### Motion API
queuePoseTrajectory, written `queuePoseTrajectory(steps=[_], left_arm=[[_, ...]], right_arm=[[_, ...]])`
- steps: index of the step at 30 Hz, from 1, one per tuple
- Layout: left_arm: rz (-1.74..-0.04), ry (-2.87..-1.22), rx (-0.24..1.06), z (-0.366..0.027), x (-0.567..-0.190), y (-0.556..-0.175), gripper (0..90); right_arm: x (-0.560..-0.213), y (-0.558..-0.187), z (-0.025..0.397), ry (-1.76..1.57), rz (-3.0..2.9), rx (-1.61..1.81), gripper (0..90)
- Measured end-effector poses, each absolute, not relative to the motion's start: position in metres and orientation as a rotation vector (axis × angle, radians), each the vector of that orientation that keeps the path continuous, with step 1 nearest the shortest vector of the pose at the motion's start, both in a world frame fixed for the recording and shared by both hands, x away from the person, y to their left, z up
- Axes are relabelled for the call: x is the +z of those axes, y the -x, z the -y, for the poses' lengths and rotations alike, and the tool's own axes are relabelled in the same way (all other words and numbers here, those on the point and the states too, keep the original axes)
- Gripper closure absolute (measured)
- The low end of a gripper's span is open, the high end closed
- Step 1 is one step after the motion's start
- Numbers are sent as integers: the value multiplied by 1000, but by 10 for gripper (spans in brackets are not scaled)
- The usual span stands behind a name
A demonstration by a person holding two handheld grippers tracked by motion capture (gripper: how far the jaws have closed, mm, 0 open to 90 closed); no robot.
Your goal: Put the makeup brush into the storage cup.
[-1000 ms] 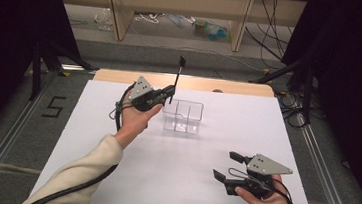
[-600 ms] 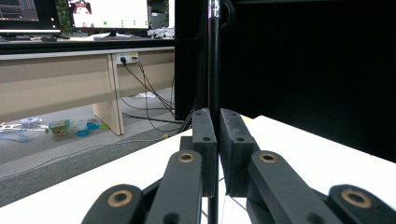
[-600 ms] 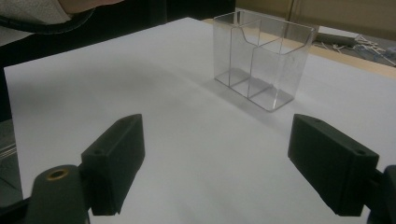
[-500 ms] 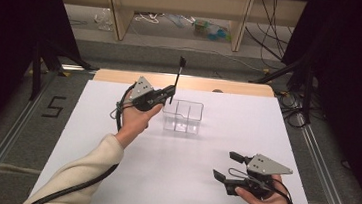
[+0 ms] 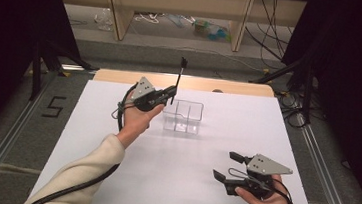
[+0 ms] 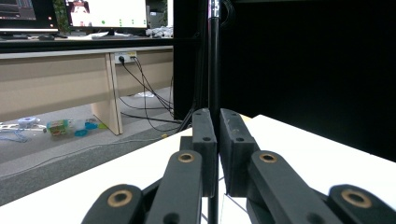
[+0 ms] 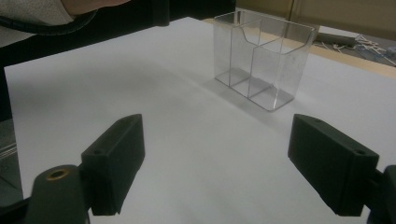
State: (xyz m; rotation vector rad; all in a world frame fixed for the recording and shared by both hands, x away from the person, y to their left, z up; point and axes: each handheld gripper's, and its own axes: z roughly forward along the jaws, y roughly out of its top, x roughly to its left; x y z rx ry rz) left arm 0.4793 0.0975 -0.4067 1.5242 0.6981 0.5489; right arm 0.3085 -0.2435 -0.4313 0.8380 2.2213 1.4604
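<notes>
While my left gripper [image 5: 171, 94] hangs over the far left part of the white table [image 5: 111, 175], its jaws are pinched nearly together on a thin black rod [image 5: 178, 79], which stands about upright and pokes up above the hand. From the left gripper view the rod [image 6: 214, 56] runs straight up between the two jaws. Rod's lower end sits right at the left edge of the clear divided box [image 5: 183, 116], can't tell if it's inside or just above. My right gripper [image 5: 227, 166] is low at the near right, well apart from the box, jaws spread wide with nothing in them. Right gripper view has the clear box [image 7: 264, 56] ahead, two compartments, nothing visible inside
</notes>
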Motion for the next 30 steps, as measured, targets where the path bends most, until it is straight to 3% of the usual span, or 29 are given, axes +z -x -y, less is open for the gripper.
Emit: queuePoseTrajectory(steps=[30], left_arm=[[-711, -1537, 539, -95, -414, -482, 855]], right_arm=[[-434, -310, 242, -821, -2197, 1512, 199]])
